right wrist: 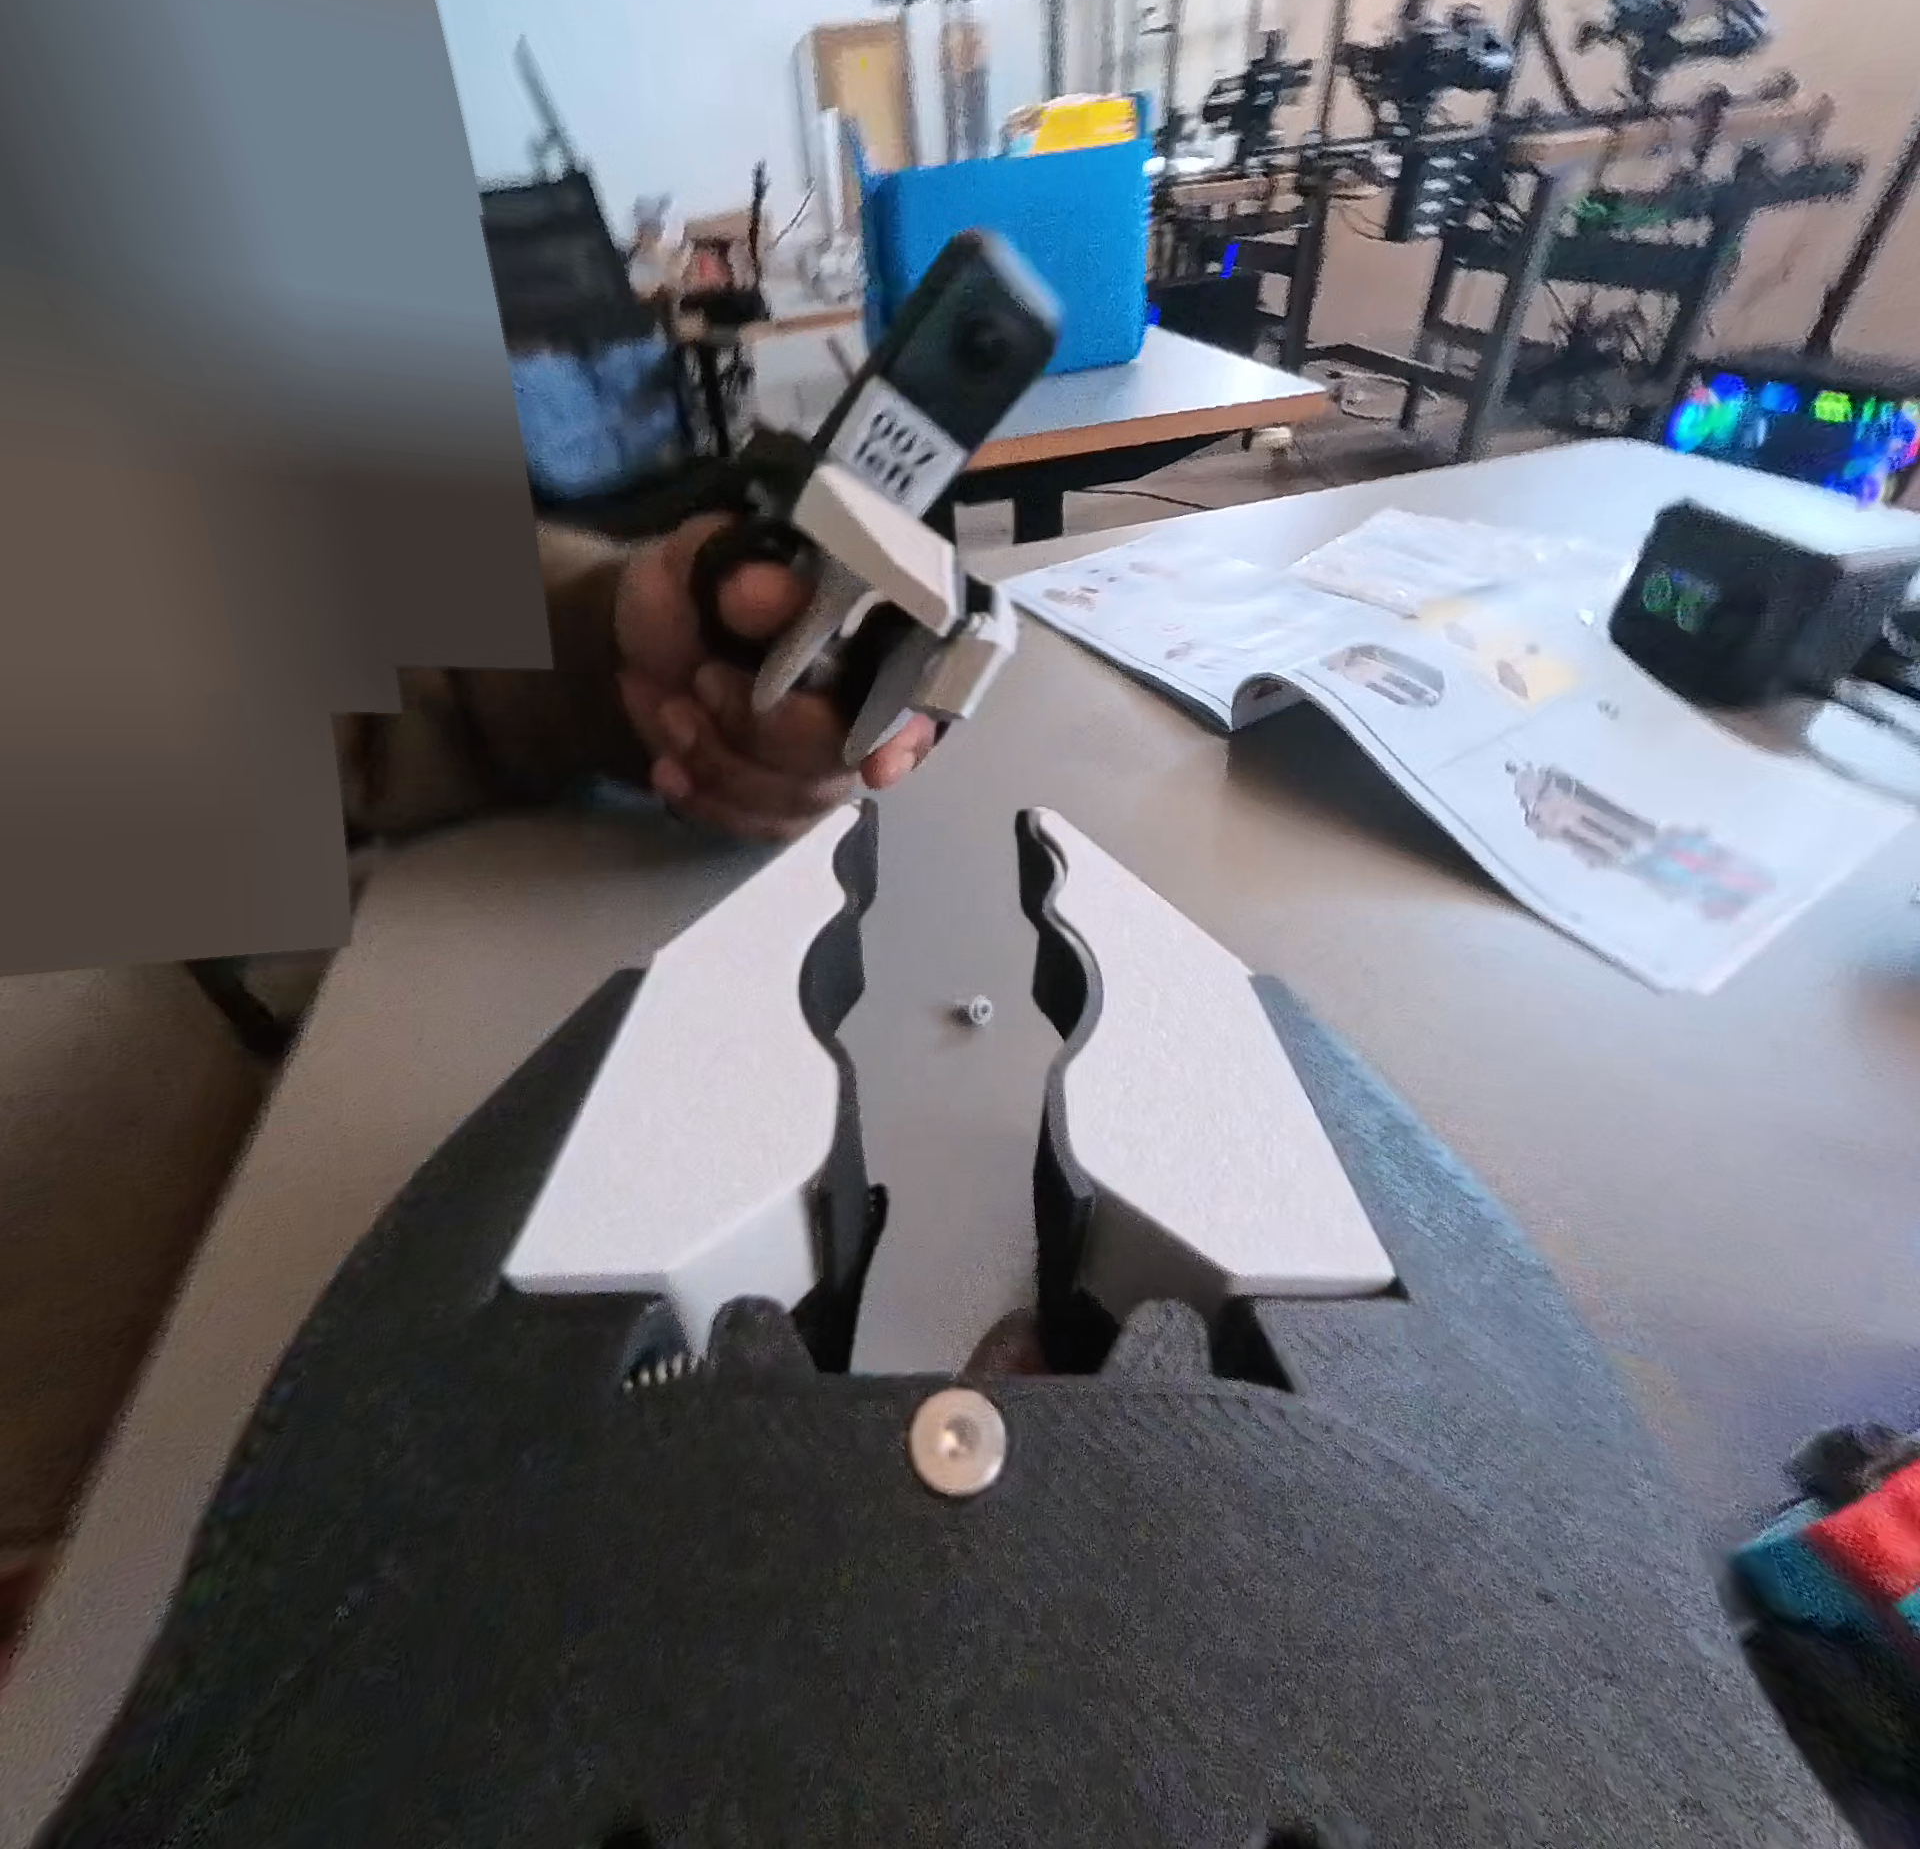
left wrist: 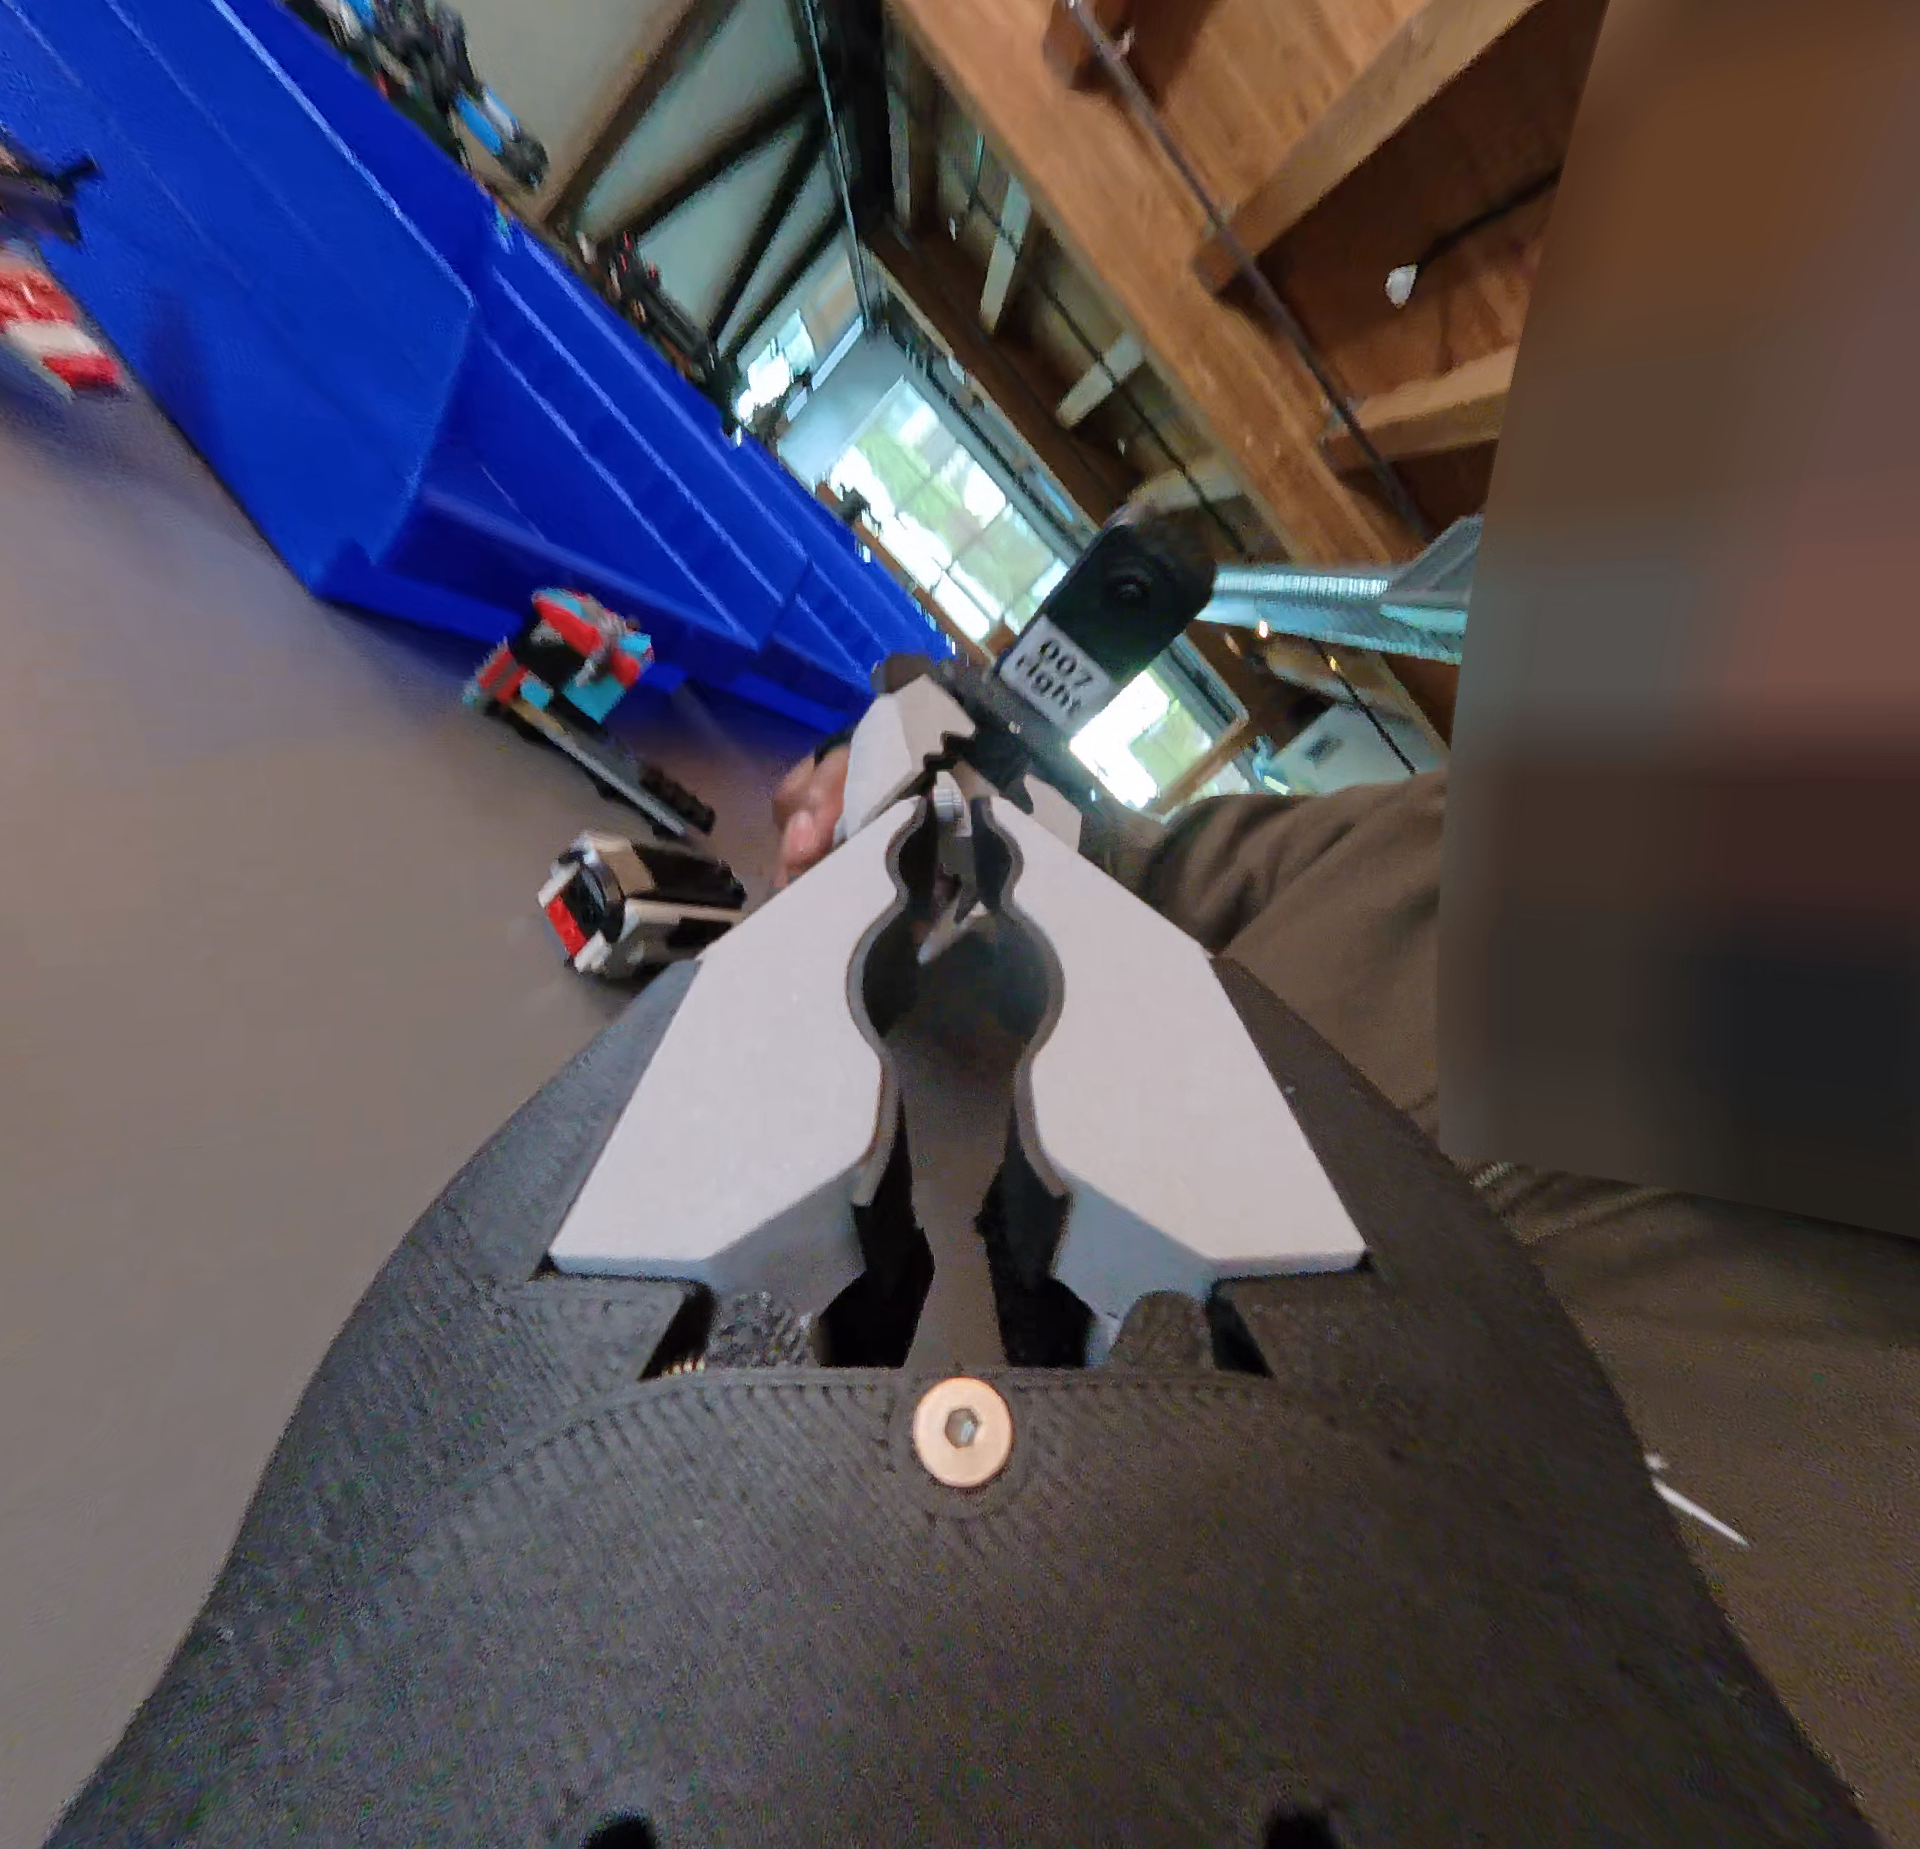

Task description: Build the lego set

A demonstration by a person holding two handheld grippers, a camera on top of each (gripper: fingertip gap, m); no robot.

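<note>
The left tongs (left wrist: 951,812) are nearly closed, tips pinching a small grey brick piece (left wrist: 948,800), its orientation unclear. The right tongs (right wrist: 940,812) stand moderately apart, gripping nothing, above a tiny grey stud piece (right wrist: 971,1012) lying on the counter (right wrist: 1403,1072). An open instruction booklet (right wrist: 1507,719) lies right.

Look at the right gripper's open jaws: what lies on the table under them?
A tiny grey stud-like piece lies on the grey table, between the right gripper's fingers without touching them. Whatever lies under the fingers and black body is hidden.
</note>
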